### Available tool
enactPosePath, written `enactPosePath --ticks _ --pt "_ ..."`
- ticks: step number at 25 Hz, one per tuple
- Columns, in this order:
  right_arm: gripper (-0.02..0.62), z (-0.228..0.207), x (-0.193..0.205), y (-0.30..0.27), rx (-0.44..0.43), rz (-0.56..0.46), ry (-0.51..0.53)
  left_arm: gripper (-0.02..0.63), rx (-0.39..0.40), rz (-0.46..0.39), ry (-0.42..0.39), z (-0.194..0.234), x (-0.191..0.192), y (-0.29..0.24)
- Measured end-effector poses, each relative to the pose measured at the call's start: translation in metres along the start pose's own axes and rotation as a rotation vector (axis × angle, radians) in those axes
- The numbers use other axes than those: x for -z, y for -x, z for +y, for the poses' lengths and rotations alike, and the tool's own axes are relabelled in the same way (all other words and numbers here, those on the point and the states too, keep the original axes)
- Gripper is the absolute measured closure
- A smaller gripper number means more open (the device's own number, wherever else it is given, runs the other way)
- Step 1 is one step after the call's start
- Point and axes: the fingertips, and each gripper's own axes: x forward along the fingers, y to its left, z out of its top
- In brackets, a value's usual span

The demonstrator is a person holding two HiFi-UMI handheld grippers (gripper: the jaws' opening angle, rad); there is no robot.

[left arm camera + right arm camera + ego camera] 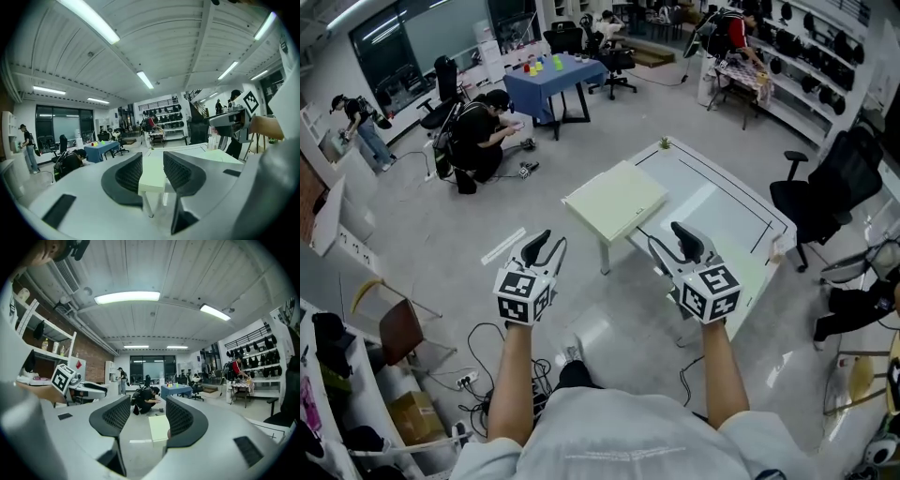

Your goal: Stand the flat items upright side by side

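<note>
The left gripper [153, 171] has its jaws parted with nothing between them, and so does the right gripper [148, 414] (both are in the air, short of the table [722, 216]). Ahead, a pale cream square slab [616, 200], thin and plain, lies flat at the table's near corner.

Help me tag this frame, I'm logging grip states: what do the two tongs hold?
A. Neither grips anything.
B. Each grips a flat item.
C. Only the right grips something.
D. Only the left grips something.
A: the left tongs and the right tongs each show their jaws apart with nothing between them, only the cream square tabletop farther off.
</note>
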Motion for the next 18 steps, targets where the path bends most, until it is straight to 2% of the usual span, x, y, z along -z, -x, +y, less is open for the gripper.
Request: enactPosePath --ticks 5,8,12,18 --pt "0.345 -0.026 -0.004 -0.064 0.064 0.013 -0.034 0.453 0.047 -0.003 -0.029 0.061 0.0 -0.056" --pt "0.345 -0.035 -0.004 -0.105 0.11 0.037 -0.039 0.453 0.077 -0.018 -0.025 0.103 -0.001 -0.086" --pt "0.345 -0.043 -0.004 -0.161 0.16 0.062 -0.061 0.453 0.125 0.003 -0.013 0.158 0.005 -0.125" --pt "0.342 -0.062 0.018 -0.222 0.242 0.102 -0.137 0.453 0.22 0.034 0.009 0.21 0.026 -0.186"
